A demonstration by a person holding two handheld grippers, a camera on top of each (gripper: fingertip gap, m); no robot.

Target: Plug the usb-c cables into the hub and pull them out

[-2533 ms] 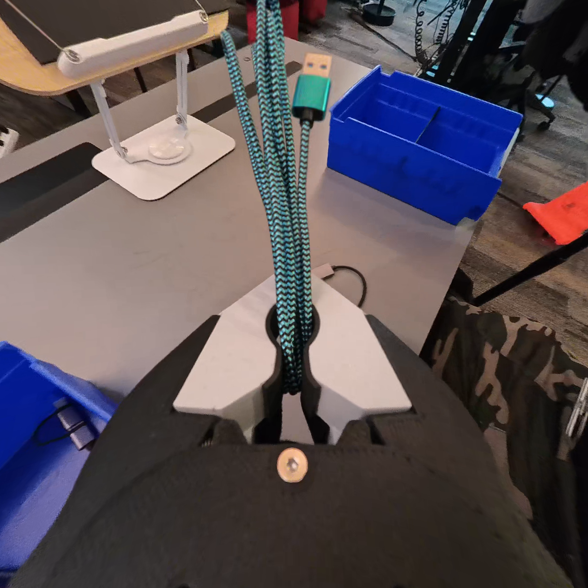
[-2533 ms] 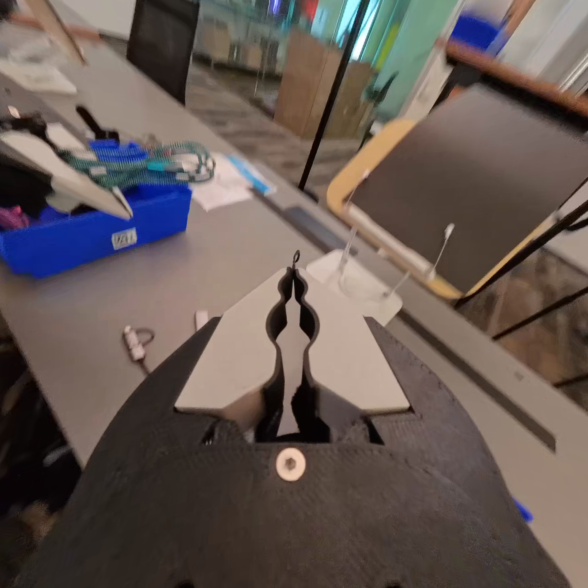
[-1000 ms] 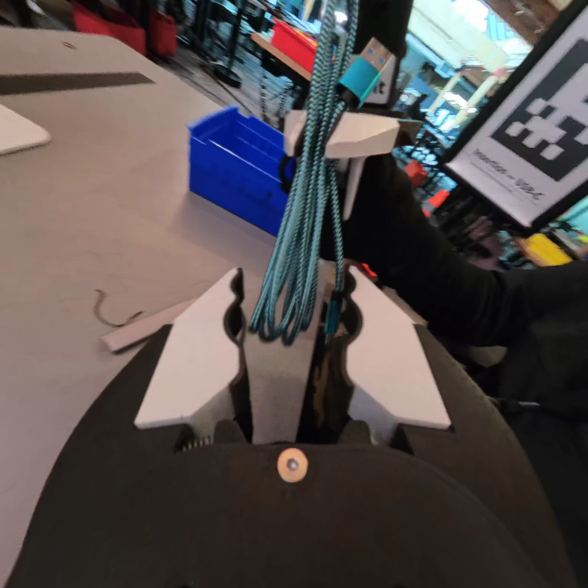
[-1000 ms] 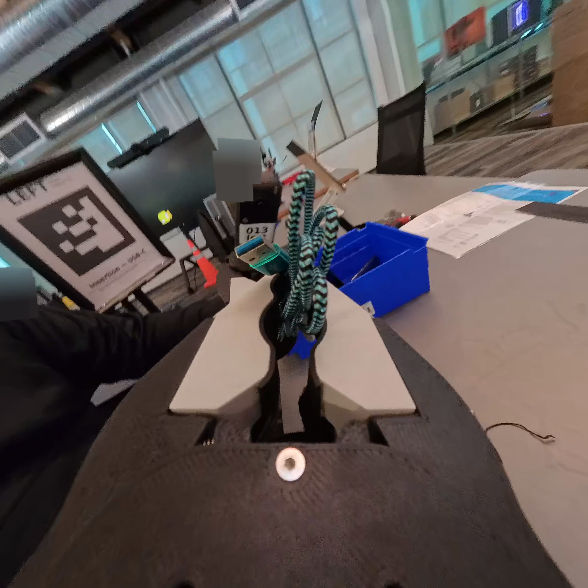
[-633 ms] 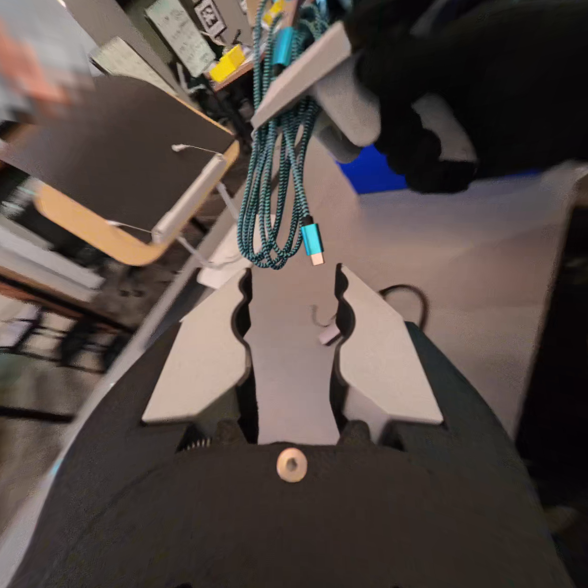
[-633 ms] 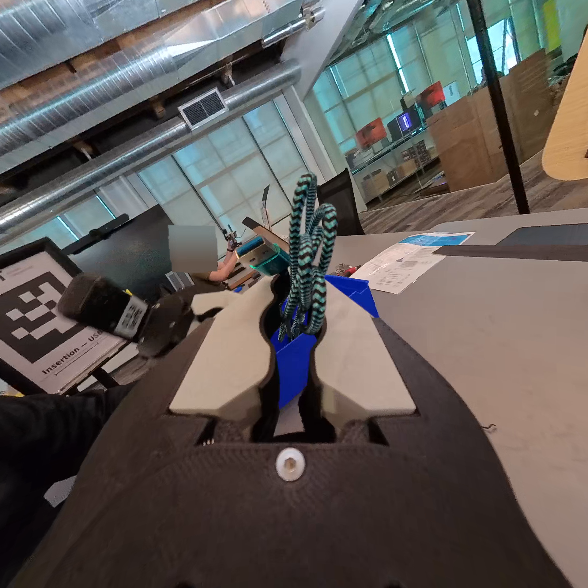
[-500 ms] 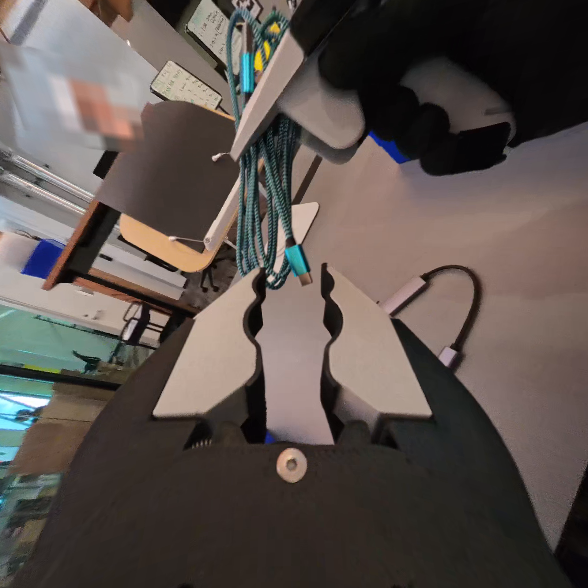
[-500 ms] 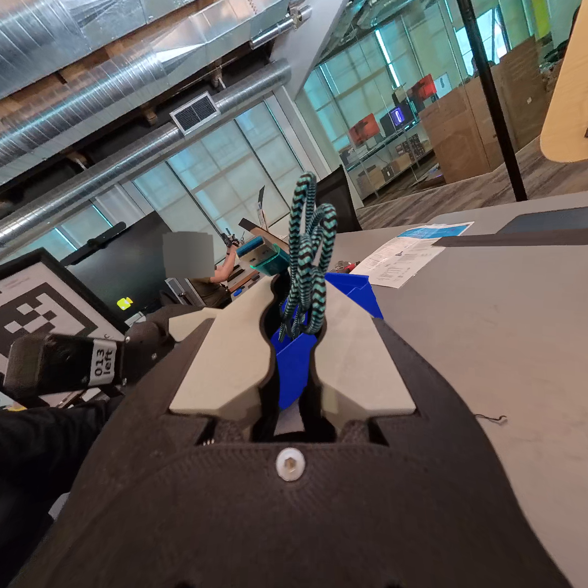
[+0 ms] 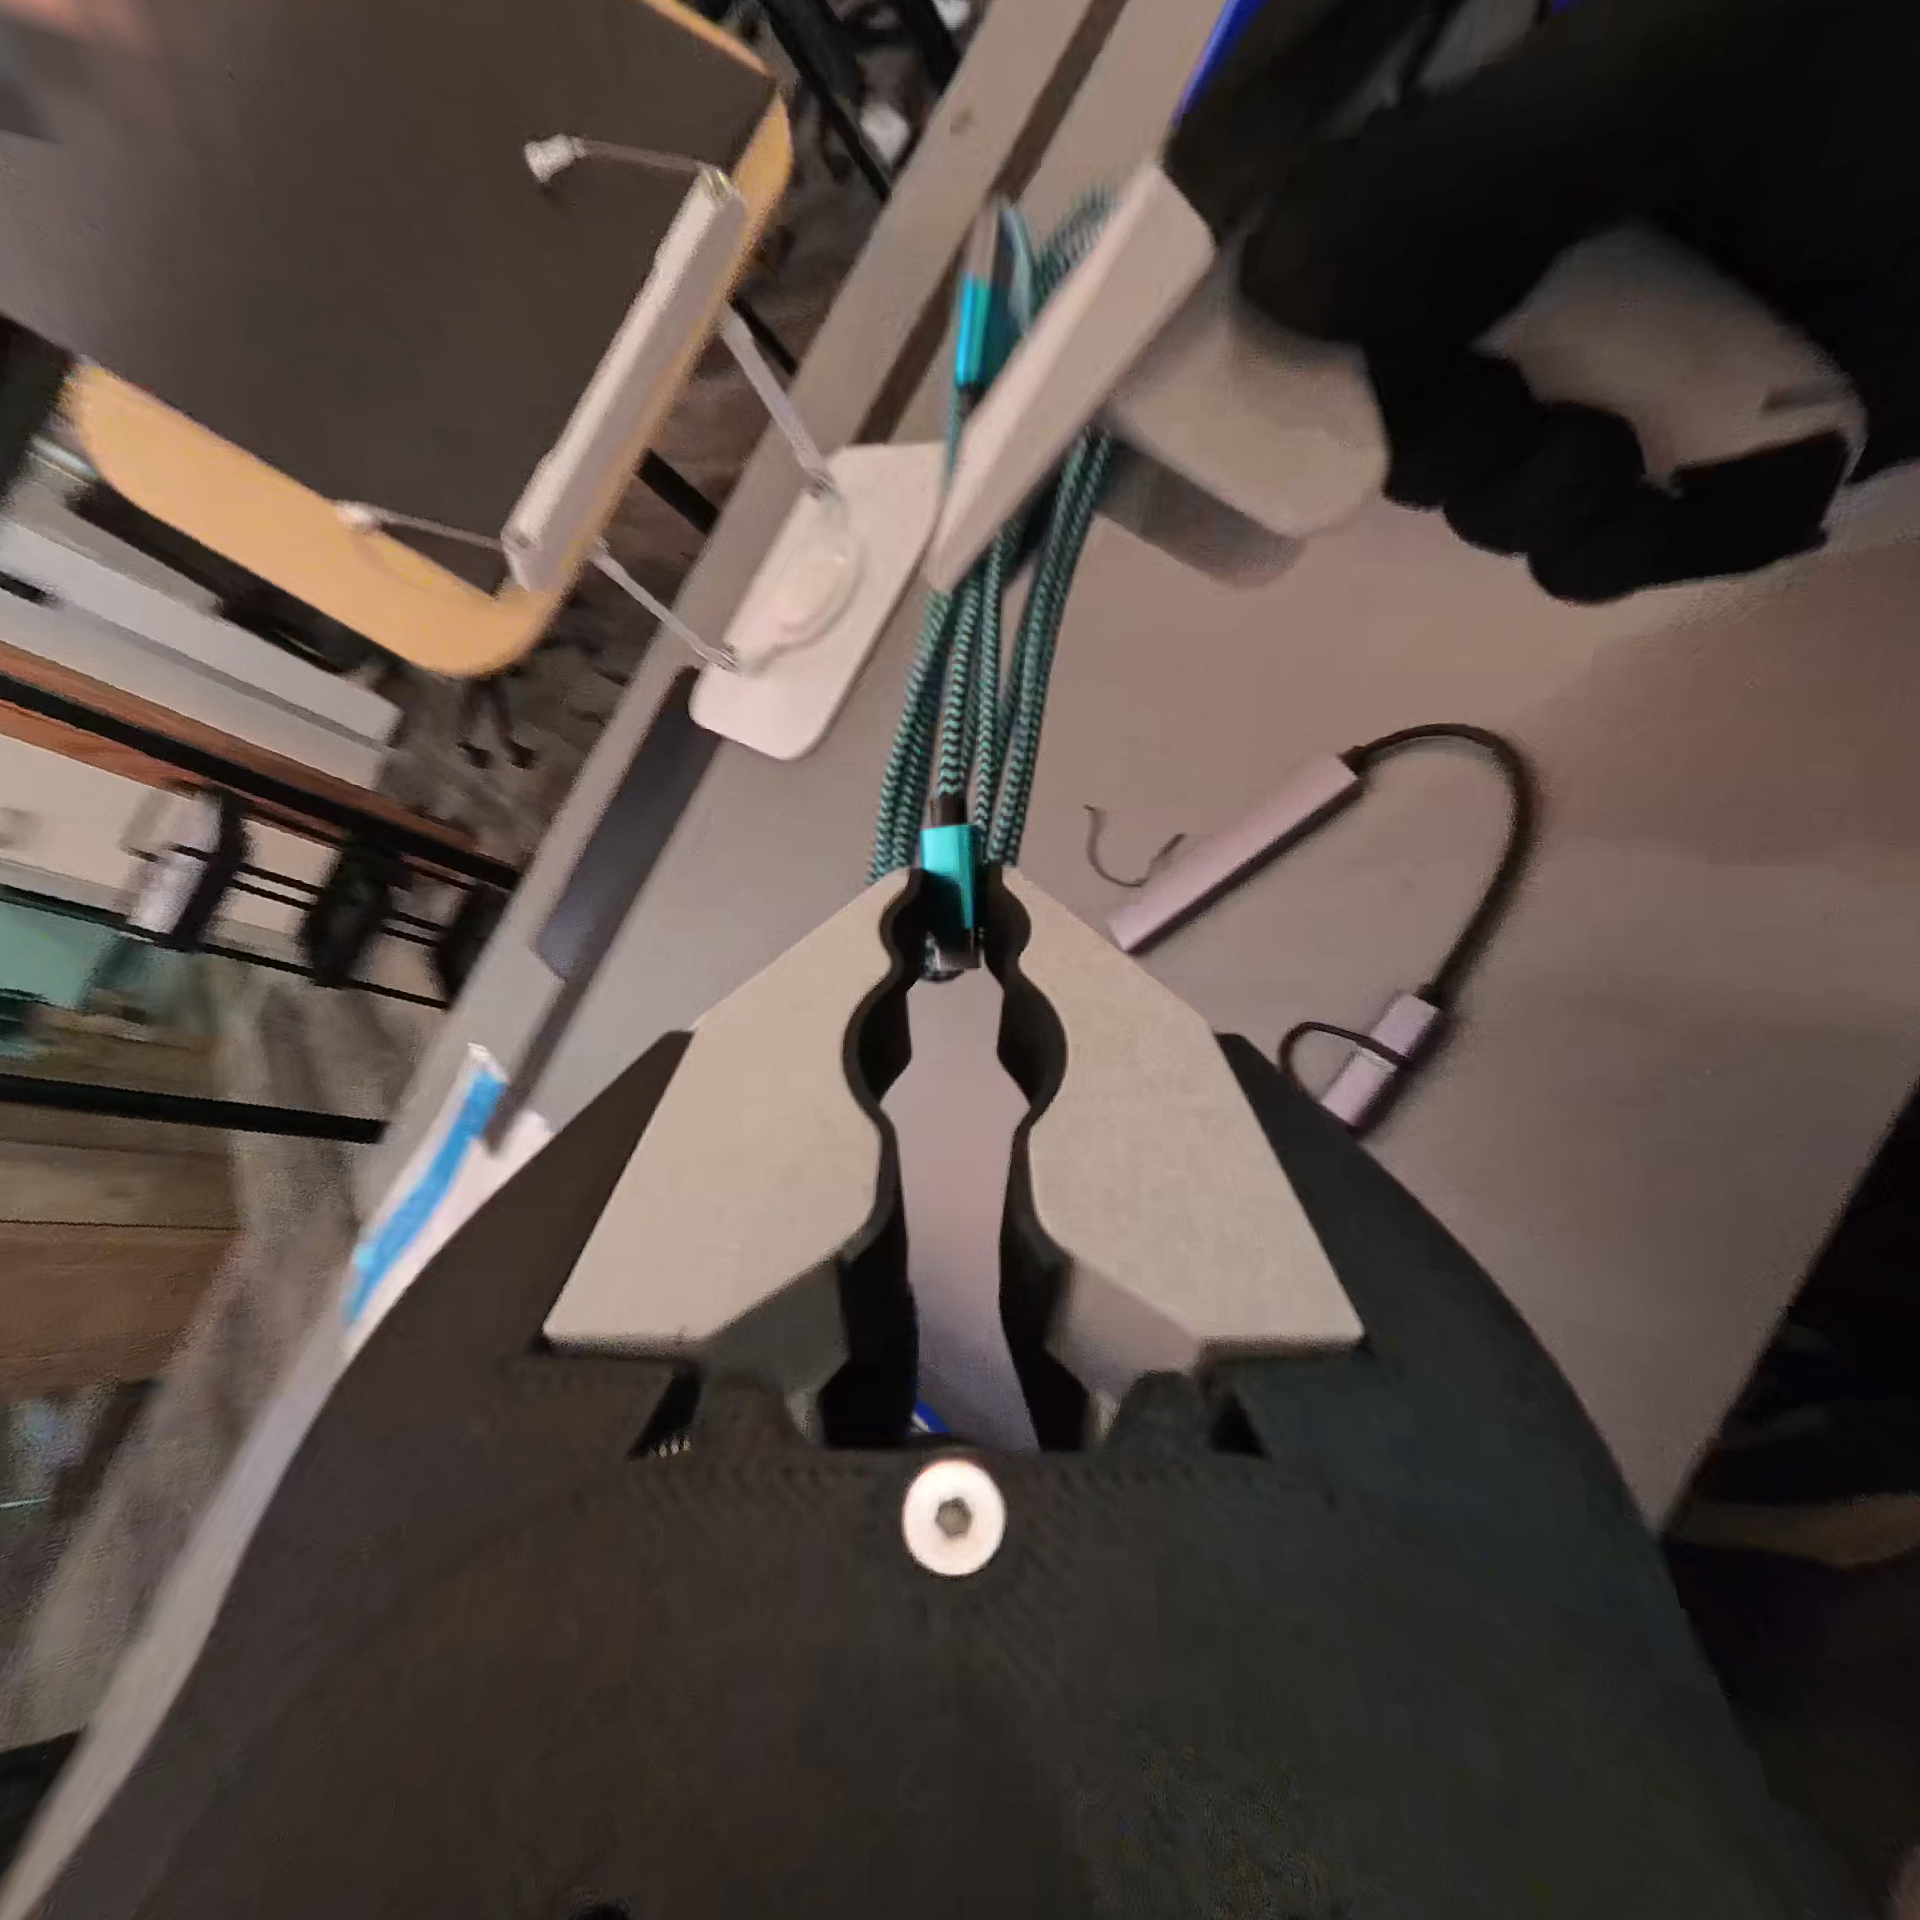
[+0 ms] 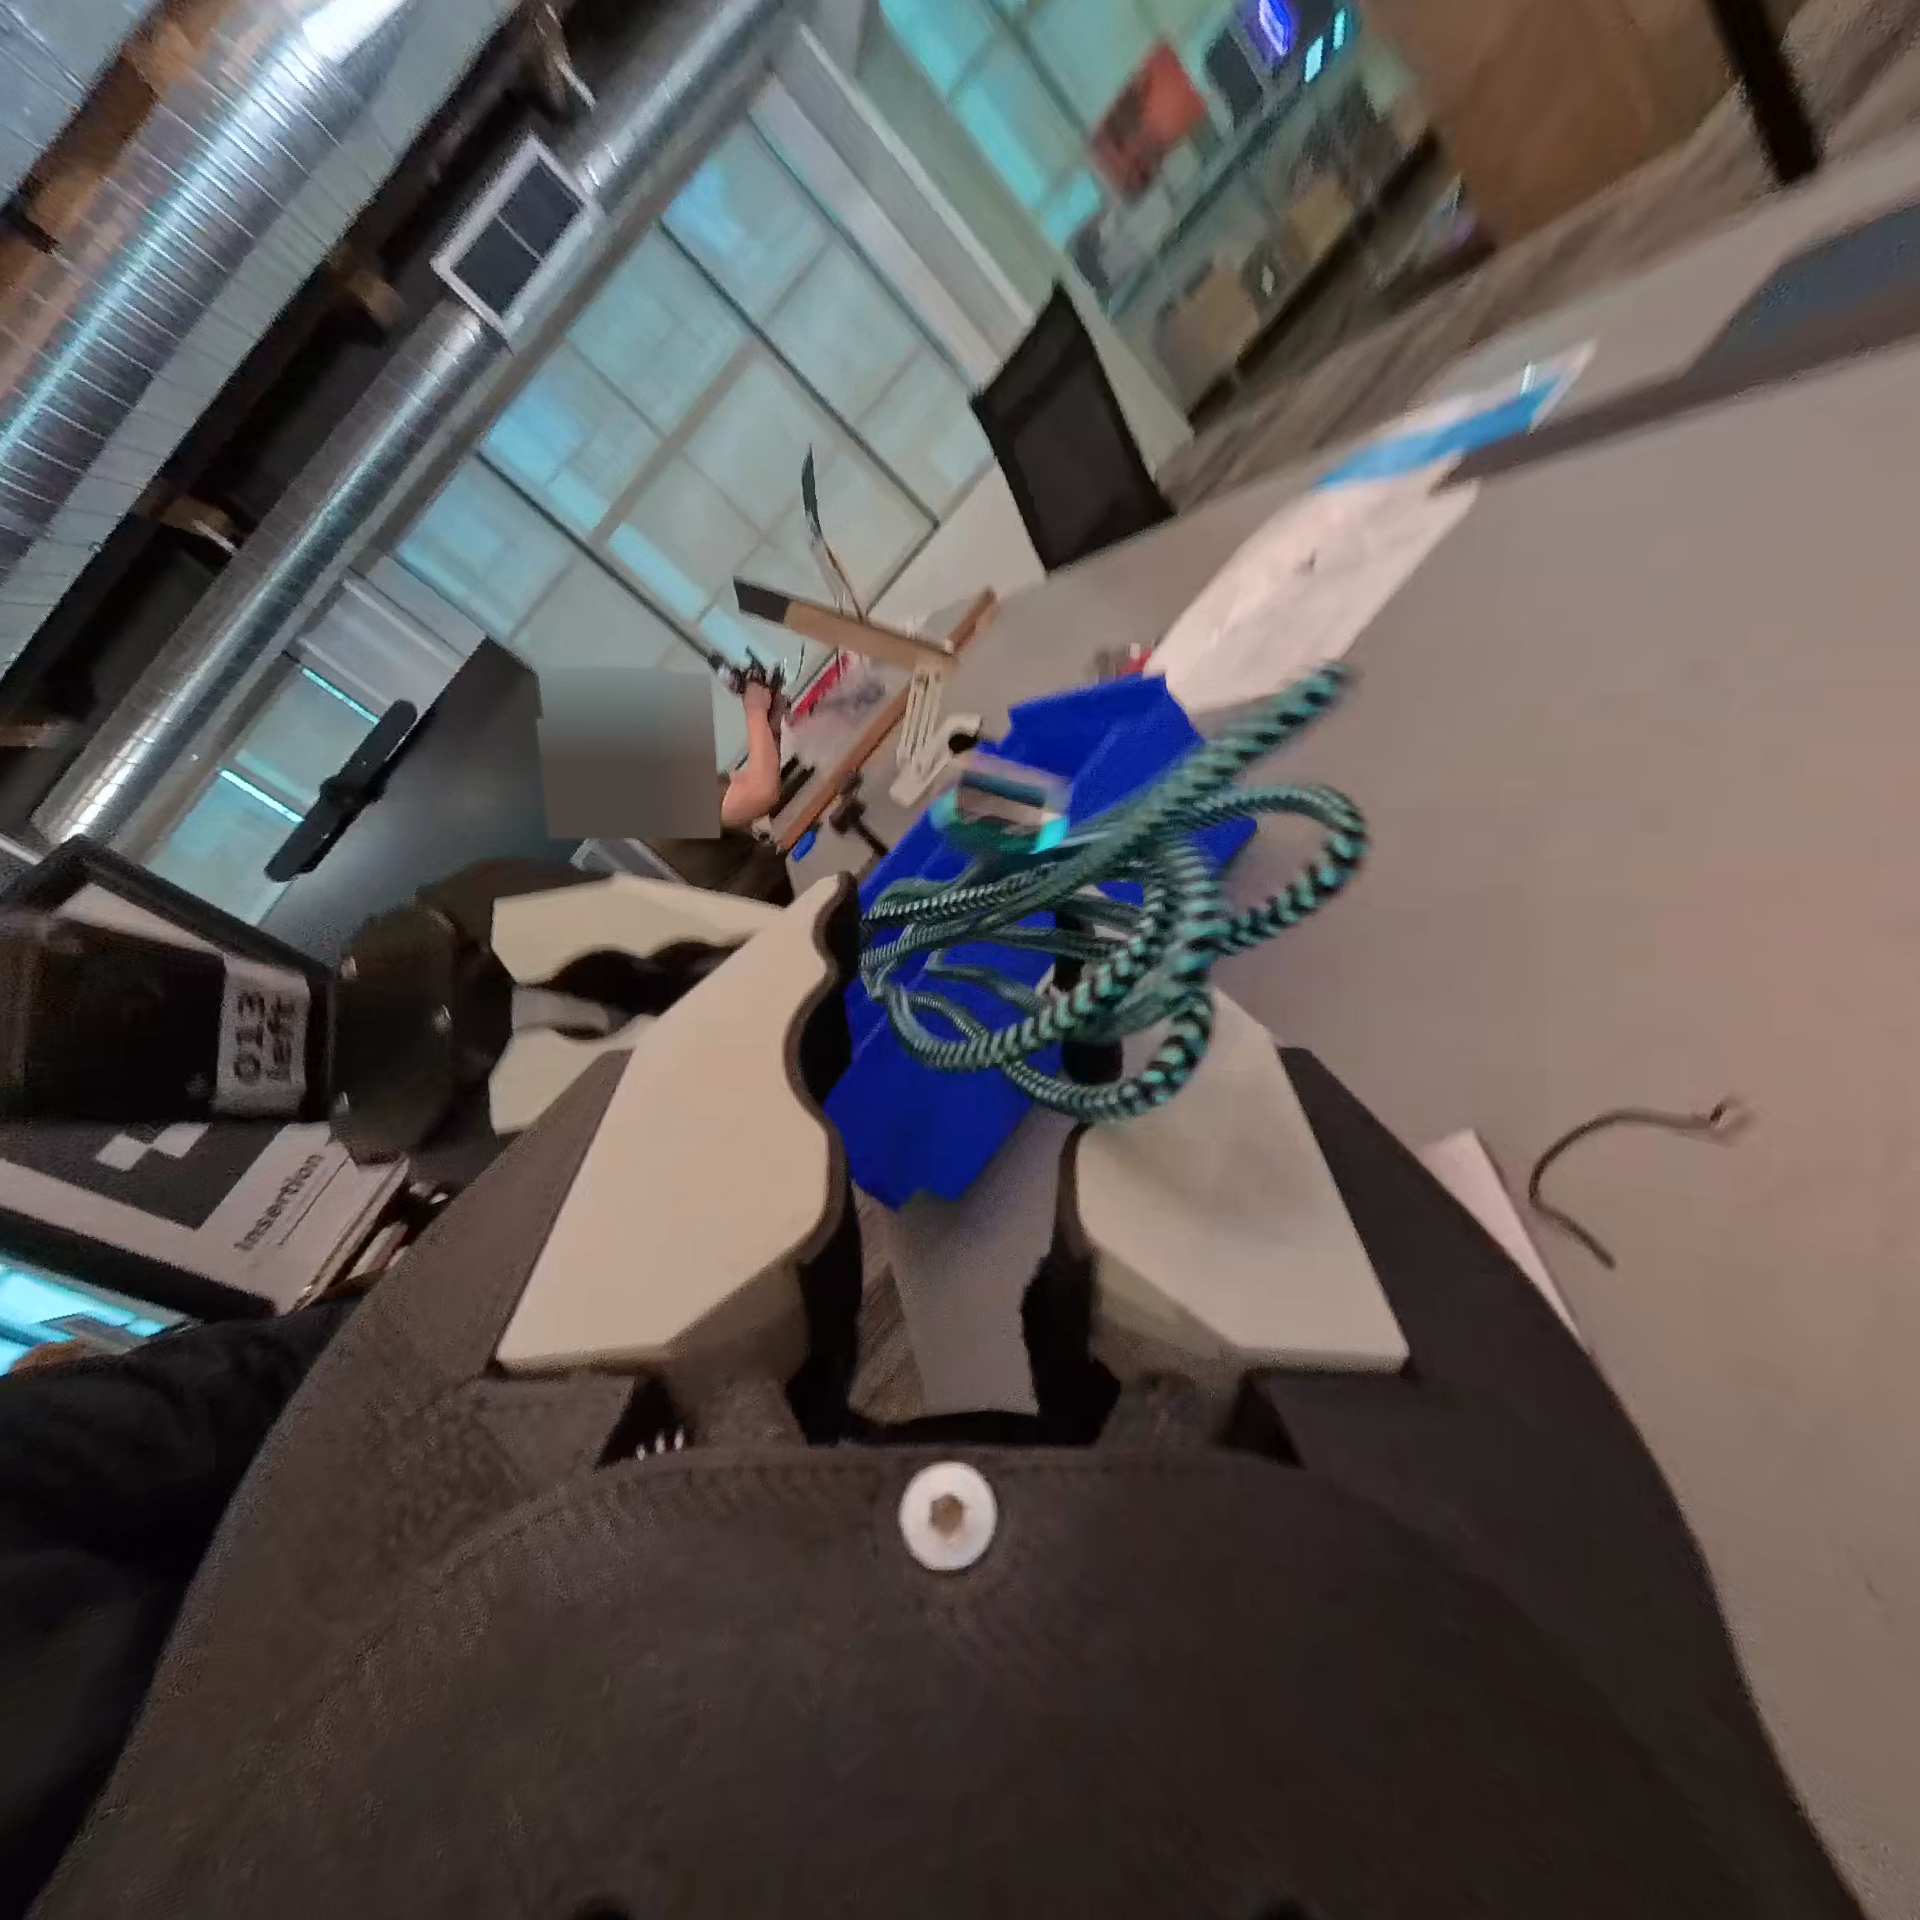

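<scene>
the left tool (image 9: 951, 914) is clamped on the teal usb-c plug (image 9: 948, 871) at its tips, at 12 o'clock in the left wrist view. the braided teal cable (image 9: 997, 665) runs up to the right tool (image 9: 1049, 416) at 1 o'clock; the right wrist view shows that tool (image 10: 997, 997) with its jaws apart, the cable coil (image 10: 1143, 935) draped loosely between them, so the grip looks released or nearly so. the grey hub (image 9: 1236, 857) lies on the table (image 9: 1558, 727) at 2 o'clock, near the plug but apart from it. the step in hand seems to be taking hold of the plug end. next, the left tool should line the plug up with a hub port, and the right tool likely needs to steady the hub.
</scene>
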